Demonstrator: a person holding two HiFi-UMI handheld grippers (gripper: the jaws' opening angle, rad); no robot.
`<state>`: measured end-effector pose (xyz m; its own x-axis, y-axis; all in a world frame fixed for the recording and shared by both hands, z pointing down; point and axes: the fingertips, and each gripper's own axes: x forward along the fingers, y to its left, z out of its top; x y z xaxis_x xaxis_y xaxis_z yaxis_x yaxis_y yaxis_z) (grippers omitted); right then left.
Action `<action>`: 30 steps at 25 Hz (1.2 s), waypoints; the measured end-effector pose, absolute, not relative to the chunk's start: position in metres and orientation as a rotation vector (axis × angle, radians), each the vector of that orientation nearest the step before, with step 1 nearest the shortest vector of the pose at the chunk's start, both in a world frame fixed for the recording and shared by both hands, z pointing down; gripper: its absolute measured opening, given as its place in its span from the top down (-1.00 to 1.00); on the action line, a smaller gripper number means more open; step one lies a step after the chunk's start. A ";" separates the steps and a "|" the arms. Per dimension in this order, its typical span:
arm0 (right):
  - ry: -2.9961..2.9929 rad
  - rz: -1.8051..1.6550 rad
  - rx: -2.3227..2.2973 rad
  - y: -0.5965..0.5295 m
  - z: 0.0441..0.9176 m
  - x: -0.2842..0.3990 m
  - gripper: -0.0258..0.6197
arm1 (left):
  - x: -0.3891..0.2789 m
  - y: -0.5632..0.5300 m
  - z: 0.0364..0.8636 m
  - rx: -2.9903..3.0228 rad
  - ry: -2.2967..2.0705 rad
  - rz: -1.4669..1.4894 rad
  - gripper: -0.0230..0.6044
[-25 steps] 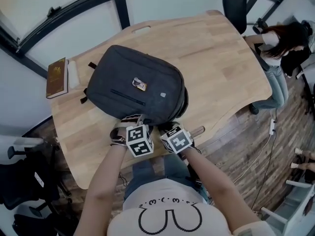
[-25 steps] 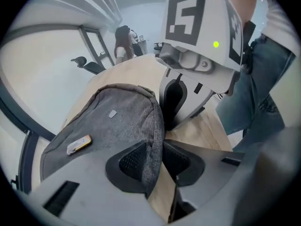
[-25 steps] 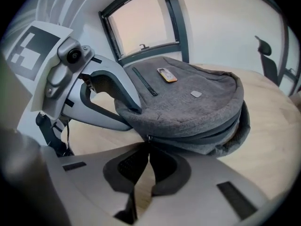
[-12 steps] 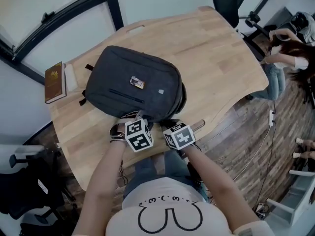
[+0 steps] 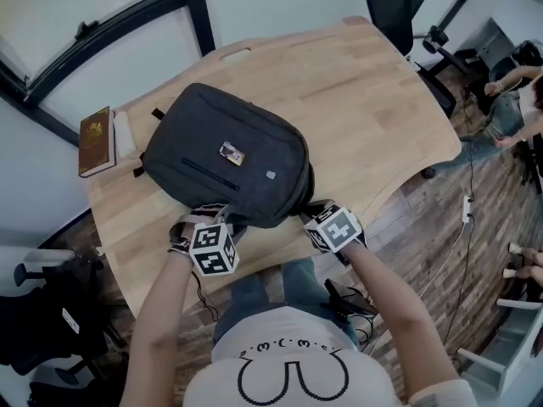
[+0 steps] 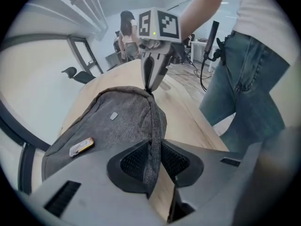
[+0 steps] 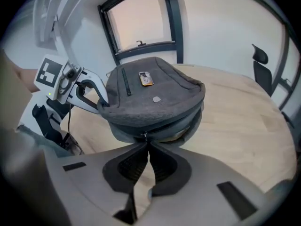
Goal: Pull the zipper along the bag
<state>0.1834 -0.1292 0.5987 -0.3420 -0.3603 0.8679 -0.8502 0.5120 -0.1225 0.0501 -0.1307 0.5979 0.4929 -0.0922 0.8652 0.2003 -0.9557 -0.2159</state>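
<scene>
A dark grey bag (image 5: 225,155) lies flat on a wooden table (image 5: 365,83), its near end at the table edge closest to the person. A small tag (image 5: 230,153) sits on its top face.

The left gripper (image 5: 227,220) is at the bag's near left corner. In the left gripper view its 2 jaws pinch a fold of the bag's grey fabric, which runs up between the ribbed pads (image 6: 136,161). These jaws have just been closing, with the fabric between them.

The right gripper (image 5: 307,213) is at the bag's near right corner, well apart from the left one. In the right gripper view its 2 jaws are pressed together on the zipper pull (image 7: 145,136), which sits at their tips on the bag's side wall. To the right of the pull in that view, the 2 sides of the zipper gape apart.

A book (image 5: 96,140) lies at the table's far left edge, apart from the bag. An office chair (image 5: 389,7) stands beyond the table.
</scene>
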 end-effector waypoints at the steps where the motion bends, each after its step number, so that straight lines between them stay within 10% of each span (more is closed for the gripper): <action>1: -1.915 0.711 0.966 -0.131 0.600 0.185 0.72 | 0.046 -0.129 0.597 -2.431 -0.097 -1.431 0.66; 30: -2.103 0.780 0.326 -0.090 0.605 0.038 0.74 | 0.017 -0.093 0.574 -2.790 0.283 -1.605 0.28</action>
<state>0.0378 -0.0898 0.6048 -0.6068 0.0453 0.7936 -0.4834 0.7715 -0.4137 0.0166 -0.0934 0.5736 0.4924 -0.1064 0.8638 -0.1951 -0.9807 -0.0096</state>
